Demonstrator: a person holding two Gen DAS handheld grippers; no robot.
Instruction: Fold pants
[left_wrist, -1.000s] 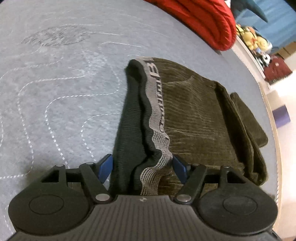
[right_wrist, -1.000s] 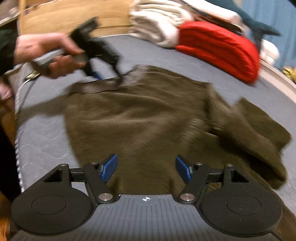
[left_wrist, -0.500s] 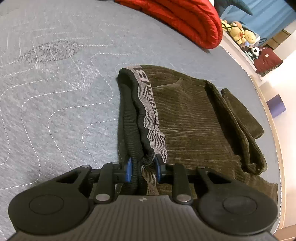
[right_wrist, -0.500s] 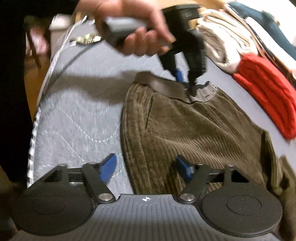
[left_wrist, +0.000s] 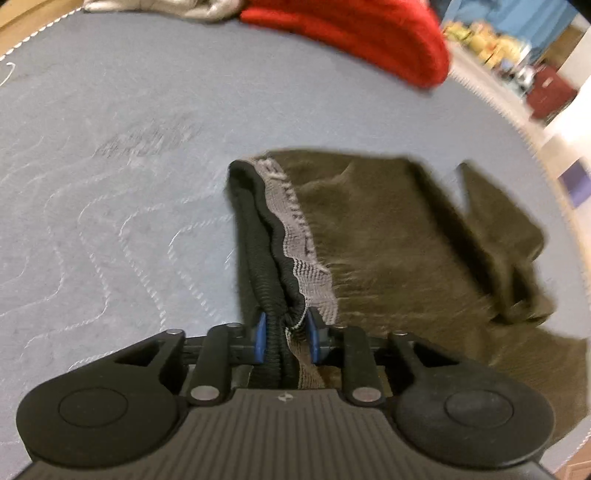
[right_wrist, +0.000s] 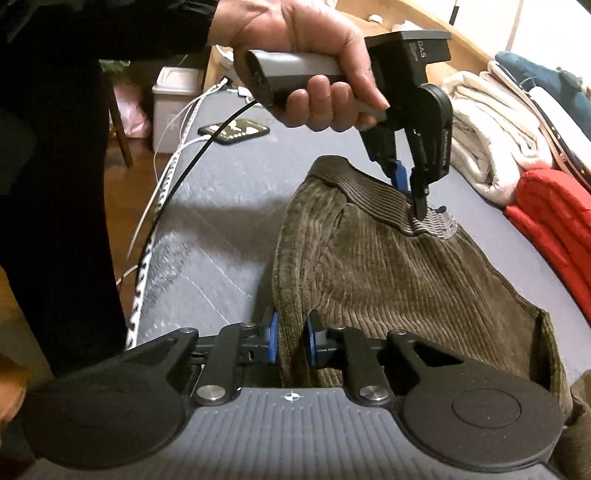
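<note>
Olive corduroy pants (left_wrist: 399, 240) lie on the grey quilted mattress (left_wrist: 110, 177). My left gripper (left_wrist: 284, 332) pinches the bunched grey-and-black waistband (left_wrist: 295, 229), which is lifted a little; its jaws are easing open slightly with the band still pressed between the blue pads. In the right wrist view the left gripper (right_wrist: 410, 188), held by a hand (right_wrist: 314, 74), grips the waistband (right_wrist: 369, 192) at the far end. My right gripper (right_wrist: 291, 339) is closing on the near side edge of the pants (right_wrist: 388, 273), with the folded fabric squeezed between its pads.
A red folded blanket (left_wrist: 351, 33) and white towels (right_wrist: 487, 140) are stacked along the far side of the mattress. A phone (right_wrist: 232, 131) and cables lie near the mattress edge (right_wrist: 147, 258). The person's dark clothing (right_wrist: 55, 184) fills the left.
Both grippers were open and have closed on the pants. The left one has raised the waistband. The right one swung round to the pants' side edge.
</note>
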